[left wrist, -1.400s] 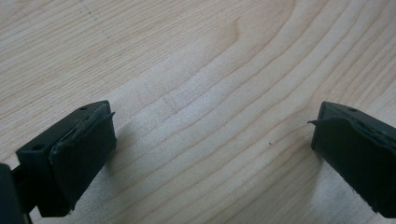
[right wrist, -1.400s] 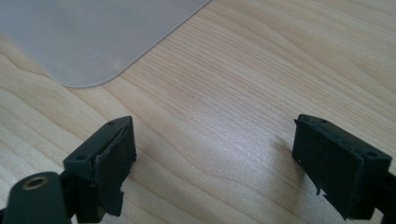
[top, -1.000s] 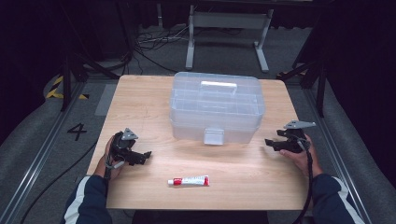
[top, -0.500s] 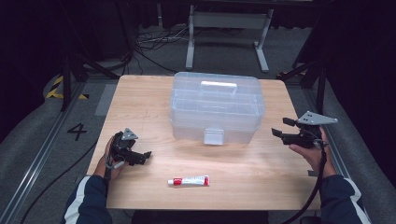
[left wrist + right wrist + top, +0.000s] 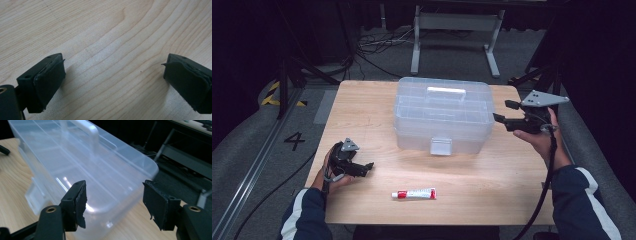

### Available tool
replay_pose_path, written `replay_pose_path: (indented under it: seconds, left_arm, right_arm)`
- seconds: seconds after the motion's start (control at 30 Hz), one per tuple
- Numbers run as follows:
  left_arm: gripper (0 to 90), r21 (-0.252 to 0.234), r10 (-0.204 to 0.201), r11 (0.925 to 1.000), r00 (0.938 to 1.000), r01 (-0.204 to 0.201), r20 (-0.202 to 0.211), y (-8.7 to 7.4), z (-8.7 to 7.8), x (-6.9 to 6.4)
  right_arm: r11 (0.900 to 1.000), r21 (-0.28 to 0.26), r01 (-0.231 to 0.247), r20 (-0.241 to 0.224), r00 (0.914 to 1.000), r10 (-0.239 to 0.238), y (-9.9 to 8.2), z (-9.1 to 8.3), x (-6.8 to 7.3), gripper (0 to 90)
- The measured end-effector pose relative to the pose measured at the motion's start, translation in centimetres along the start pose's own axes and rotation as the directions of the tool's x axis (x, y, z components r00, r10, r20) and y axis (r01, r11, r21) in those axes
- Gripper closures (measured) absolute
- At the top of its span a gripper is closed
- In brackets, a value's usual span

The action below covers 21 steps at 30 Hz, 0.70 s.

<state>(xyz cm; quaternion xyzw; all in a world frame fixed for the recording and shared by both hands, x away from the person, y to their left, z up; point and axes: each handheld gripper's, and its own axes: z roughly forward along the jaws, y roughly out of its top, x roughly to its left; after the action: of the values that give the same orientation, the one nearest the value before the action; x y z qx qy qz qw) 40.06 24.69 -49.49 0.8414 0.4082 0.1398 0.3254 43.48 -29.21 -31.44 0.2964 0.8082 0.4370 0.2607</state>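
A clear plastic storage box (image 5: 443,116) stands shut in the middle of a pale wooden table (image 5: 362,100), its moulded handle (image 5: 446,91) lying flat along the lid and a square latch tab (image 5: 441,146) hanging at the front wall facing the person. Faint ribs show through the lid, possibly compartment dividers, though the glare on the plastic makes any contents impossible to tell. Near the front edge of the table, well apart from the box, lies a small white tube (image 5: 414,193) with a red cap and a red band of print too small to read. A white numeral "4" (image 5: 294,141) is marked on the grey floor to the left of the table.

The right gripper (image 5: 506,112) is held raised just beside the right end of the box, jaws aimed at it. Its jaws have just been closing a little yet stand apart, gripping nothing; in the right gripper view the box's end (image 5: 140,170) shows beyond the pads.

The left gripper (image 5: 366,167) rests low at the table's left, jaws spread wide over bare wood in the left gripper view.
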Motion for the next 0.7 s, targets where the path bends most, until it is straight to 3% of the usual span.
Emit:
replay_pose_path:
  seconds: [0.03,0.13,0.2,0.27,0.3,0.33,0.43,0.7]
  left_arm:
    - [4.0,0.001,0.006,1.0,1.0,-0.006,-0.002,0.0,0.0,0.0]
    - [4.1,0.001,0.005,1.0,1.0,-0.005,-0.002,0.0,0.0,0.0]
    - [4.1,0.001,0.005,1.0,1.0,-0.005,-0.001,0.0,0.0,0.0]
    - [4.0,0.001,0.005,1.0,1.0,-0.005,-0.001,0.0,0.0,0.0]
    - [4.1,0.001,0.004,1.0,1.0,-0.004,-0.002,0.0,0.0,0.0]
    - [4.0,0.001,0.004,1.0,1.0,-0.004,-0.002,0.0,0.0,0.0]
    - [4.0,0.002,0.003,1.0,1.0,-0.003,-0.004,0.0,0.0,0.0]
    - [4.7,0.012,-0.017,0.9998,0.9998,0.017,-0.012,0.1,-0.1,-0.1]
  right_arm:
    - [1.0,0.003,0.008,-0.019,0.9998,-0.008,0.9,0.6,0.3,37.7]
    - [0.9993,0.017,0.033,-0.019,0.9993,-0.033,2.3,1.6,0.9,39.6]
    - [0.9966,0.035,0.075,-0.052,0.996,-0.073,4.1,3.2,1.8,43.7]
    - [0.9943,0.068,0.082,-0.08,0.9938,-0.077,5.0,4.4,2.2,45.3]
    - [0.9925,0.073,0.098,-0.063,0.9936,-0.094,5.3,5.0,2.4,45.7]
    - [0.9925,0.073,0.098,-0.063,0.9936,-0.094,5.3,5.0,2.4,45.7]
    - [0.9868,0.128,0.1,-0.051,0.9943,-0.094,6.2,7.1,2.6,45.8]
    - [0.9812,0.172,0.087,-0.057,0.9953,-0.078,6.8,9.2,2.2,49.9]
